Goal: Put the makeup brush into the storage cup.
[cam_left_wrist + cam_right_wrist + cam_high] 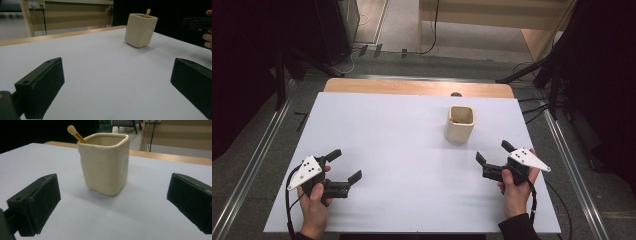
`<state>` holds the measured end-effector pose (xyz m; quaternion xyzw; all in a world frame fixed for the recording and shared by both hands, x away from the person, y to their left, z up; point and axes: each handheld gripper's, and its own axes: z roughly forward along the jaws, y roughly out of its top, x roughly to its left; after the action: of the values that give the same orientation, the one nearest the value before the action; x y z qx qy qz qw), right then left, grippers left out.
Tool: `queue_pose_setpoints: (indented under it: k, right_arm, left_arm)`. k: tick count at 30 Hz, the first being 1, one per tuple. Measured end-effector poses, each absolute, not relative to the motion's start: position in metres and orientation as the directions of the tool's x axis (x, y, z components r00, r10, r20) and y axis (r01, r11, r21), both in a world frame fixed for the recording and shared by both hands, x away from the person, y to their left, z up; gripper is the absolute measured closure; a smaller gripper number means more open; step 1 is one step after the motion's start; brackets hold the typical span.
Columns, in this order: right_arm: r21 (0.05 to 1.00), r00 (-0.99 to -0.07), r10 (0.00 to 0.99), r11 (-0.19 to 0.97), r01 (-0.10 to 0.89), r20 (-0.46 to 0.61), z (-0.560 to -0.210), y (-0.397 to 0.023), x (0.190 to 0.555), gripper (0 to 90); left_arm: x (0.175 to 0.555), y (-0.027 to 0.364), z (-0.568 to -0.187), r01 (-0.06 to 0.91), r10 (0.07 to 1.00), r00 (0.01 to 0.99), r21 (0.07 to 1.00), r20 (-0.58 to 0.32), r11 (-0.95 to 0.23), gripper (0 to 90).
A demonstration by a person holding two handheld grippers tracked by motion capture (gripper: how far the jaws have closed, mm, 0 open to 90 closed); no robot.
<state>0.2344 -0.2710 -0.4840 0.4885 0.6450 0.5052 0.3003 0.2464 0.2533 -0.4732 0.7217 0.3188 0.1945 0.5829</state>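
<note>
One white rectangular tabletop (402, 150) carries the whole scene, with a strip of bare wood showing along its far edge; its broad surface is bare apart from one vessel, which suggests a start layout cleared for work. Two hand-held black tongs are present, one per hand, both low over the near edge. The left tongs (346, 167) sit at near left with jaws wide apart and nothing between them, pointed toward the right and far side. The right tongs (493, 152) sit at near right, jaws likewise wide apart and empty, aimed at the vessel, which in the right gripper view stands squarely between the jaws' lines, though well clear of them. I judge this a readiness posture before an approach. One cream glazed ceramic cup of squared shape (459, 124) stands upright at far right of centre. One thin wooden stick with a rounded pale tip (76, 134) leans inside it, resting against the rim.
</note>
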Motion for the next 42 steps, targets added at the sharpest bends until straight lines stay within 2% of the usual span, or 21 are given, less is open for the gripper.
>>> queue_pose_setpoints:
  k: [42]
  right_arm:
    - [0.944, -0.327, 0.941, 0.029, 0.330, 0.086, -0.489, -0.310, 0.181, 0.0]
  left_arm:
    - [0.245, 0.254, -0.474, 0.230, 0.694, 0.715, 0.967, -0.089, -0.113, 0.0]
